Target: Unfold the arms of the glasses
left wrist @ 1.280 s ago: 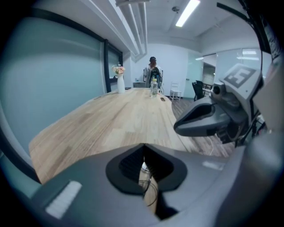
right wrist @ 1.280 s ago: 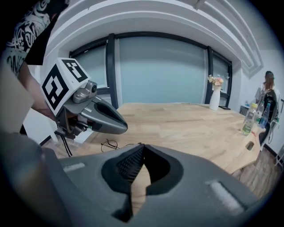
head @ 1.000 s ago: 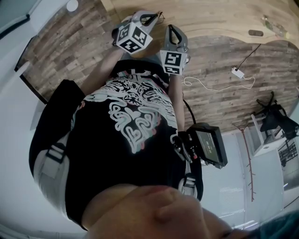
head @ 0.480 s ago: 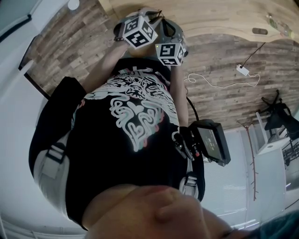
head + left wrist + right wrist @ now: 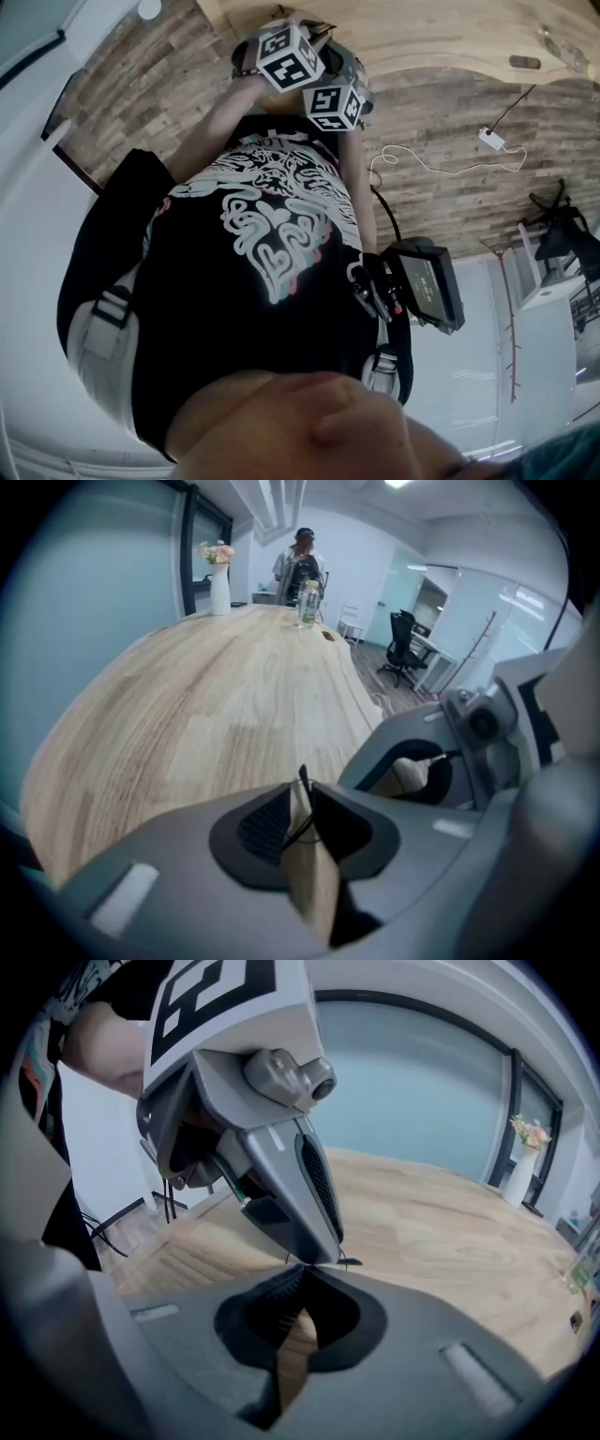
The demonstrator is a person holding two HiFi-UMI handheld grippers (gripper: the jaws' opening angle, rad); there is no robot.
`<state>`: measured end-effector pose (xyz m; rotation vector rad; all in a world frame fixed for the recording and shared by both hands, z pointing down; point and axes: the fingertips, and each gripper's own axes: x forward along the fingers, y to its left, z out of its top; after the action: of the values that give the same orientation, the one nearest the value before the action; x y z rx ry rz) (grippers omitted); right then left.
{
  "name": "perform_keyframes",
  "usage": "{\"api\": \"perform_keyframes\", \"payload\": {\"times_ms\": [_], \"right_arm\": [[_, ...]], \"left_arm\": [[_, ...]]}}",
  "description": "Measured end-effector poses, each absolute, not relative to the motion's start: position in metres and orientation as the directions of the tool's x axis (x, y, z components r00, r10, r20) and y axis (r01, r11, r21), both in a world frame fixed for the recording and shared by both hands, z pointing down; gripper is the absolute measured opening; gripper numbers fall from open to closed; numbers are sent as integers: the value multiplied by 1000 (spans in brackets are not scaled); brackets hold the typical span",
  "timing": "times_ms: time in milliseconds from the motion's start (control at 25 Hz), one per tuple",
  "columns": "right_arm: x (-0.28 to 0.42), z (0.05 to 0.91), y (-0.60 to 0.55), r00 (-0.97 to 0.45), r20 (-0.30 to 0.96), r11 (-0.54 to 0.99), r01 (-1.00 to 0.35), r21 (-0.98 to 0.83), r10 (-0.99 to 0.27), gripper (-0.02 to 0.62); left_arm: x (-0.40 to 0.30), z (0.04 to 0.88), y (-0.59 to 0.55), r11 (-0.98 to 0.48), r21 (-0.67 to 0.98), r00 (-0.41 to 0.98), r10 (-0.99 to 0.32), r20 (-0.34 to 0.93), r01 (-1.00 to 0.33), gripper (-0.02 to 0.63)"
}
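The glasses show only as thin black wire. A dark tip of the glasses (image 5: 301, 778) sticks up between the pads of my left gripper (image 5: 302, 797), which is shut on it. My right gripper (image 5: 305, 1274) is shut too, with a small black end of the glasses (image 5: 360, 1263) just past its tips. The left gripper's fingers (image 5: 309, 1190) come down to meet the right one tip to tip. From the head view, the two marker cubes (image 5: 292, 56) (image 5: 334, 106) sit close together over the near edge of the wooden table (image 5: 422, 28); the jaws there are hidden.
At the table's far end stand a white vase with flowers (image 5: 219, 578) and a water bottle (image 5: 307, 602), with a person (image 5: 301, 562) behind them. An office chair (image 5: 401, 644) stands to the right. A white adapter with its cable (image 5: 490, 138) lies on the floor.
Both grippers have drawn together and shifted toward the table edge. Their marker cubes, apart a second ago, now sit almost touching.
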<state>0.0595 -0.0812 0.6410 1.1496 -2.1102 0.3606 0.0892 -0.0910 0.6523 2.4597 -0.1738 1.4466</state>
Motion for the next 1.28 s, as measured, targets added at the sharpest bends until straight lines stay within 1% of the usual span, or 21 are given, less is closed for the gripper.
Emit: {"api": "perform_keyframes", "payload": {"times_ms": [280, 560, 800, 1000, 1120, 1280], "right_arm": [[58, 638, -81, -339, 683, 558, -821, 122, -647, 0], [58, 638, -81, -328, 676, 557, -817, 147, -660, 0], [69, 641, -84, -330, 675, 565, -810, 156, -660, 0], [79, 643, -89, -331, 674, 568, -807, 160, -660, 0], [91, 644, -93, -338, 674, 572, -806, 153, -657, 0], [90, 645, -90, -346, 673, 580, -800, 151, -653, 0]], "left_arm": [[95, 639, -92, -950, 217, 503, 77, 861, -227, 38], [98, 647, -93, -951, 227, 460, 109, 881, -208, 46], [115, 650, -97, -920, 313, 471, 173, 865, -236, 46], [127, 657, -105, -922, 322, 414, 212, 885, -217, 46], [140, 657, -113, -948, 268, 365, 192, 911, -171, 43], [142, 663, -103, -940, 297, 345, 227, 911, -165, 43]]}}
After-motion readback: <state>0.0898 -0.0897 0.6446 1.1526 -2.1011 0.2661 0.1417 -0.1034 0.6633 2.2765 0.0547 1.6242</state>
